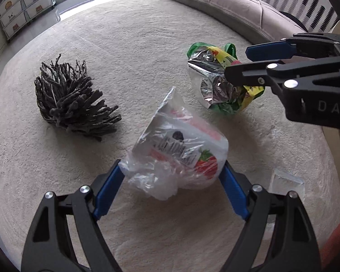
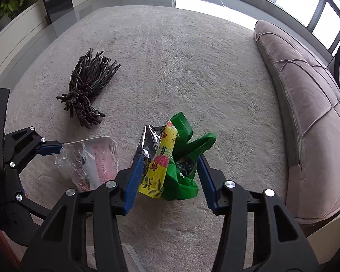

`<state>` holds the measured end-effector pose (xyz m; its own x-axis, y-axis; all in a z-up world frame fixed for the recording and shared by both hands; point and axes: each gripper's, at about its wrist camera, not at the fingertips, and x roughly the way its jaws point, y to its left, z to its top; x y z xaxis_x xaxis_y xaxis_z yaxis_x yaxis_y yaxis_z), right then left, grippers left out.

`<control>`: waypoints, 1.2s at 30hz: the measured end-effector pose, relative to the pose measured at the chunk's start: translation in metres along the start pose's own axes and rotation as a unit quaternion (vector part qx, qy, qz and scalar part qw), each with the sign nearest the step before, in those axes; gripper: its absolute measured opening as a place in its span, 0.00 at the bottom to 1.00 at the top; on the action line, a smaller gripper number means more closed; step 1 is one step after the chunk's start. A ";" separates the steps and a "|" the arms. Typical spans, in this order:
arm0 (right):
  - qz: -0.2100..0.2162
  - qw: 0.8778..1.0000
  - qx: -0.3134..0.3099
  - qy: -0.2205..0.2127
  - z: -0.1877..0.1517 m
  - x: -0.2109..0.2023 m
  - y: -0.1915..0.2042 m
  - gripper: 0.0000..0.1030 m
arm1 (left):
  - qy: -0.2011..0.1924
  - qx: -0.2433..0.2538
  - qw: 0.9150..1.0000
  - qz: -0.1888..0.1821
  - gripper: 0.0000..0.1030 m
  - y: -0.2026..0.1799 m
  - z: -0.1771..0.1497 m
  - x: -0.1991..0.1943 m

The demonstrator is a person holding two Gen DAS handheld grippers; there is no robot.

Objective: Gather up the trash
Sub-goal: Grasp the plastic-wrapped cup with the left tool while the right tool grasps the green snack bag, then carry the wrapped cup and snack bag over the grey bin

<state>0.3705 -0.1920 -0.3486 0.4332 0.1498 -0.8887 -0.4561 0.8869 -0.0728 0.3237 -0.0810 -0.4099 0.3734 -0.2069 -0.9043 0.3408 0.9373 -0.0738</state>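
Observation:
A crumpled clear plastic wrapper with a strawberry print (image 1: 181, 149) lies on the beige carpet between the fingers of my left gripper (image 1: 172, 176), which stands open around it; it also shows in the right wrist view (image 2: 90, 161). A green and yellow foil-lined snack bag (image 2: 170, 161) sits between the fingers of my right gripper (image 2: 167, 176), which is open around it; the bag also shows in the left wrist view (image 1: 215, 77), with the right gripper (image 1: 238, 63) beside it. A dark bundle of twigs (image 1: 70, 97) lies on the carpet to the left, also in the right wrist view (image 2: 88, 90).
A pink-grey floor cushion (image 2: 306, 104) borders the carpet (image 2: 170, 56) on the right. A small clear plastic piece (image 1: 285, 181) lies by the left gripper's right finger. White storage drawers (image 1: 22, 4) stand at the far wall. Tiled floor lies beyond the carpet.

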 end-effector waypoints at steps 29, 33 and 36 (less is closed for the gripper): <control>0.010 0.998 -0.037 -0.039 -0.009 -0.070 0.032 0.12 | -0.068 -0.039 0.997 -0.001 0.66 0.023 -0.012 -0.073; 0.013 0.998 -0.044 -0.053 -0.017 -0.098 0.043 0.12 | -0.087 -0.059 0.994 0.009 0.66 0.027 -0.019 -0.107; 0.018 0.996 -0.053 -0.063 -0.023 -0.119 0.056 0.12 | -0.099 -0.075 0.992 0.018 0.66 0.030 -0.032 -0.138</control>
<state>0.2752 -0.1699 -0.2571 0.5061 0.2401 -0.8284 -0.5498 0.8298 -0.0954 0.2550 -0.0154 -0.3003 0.5503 -0.2091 -0.8084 0.1978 0.9732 -0.1170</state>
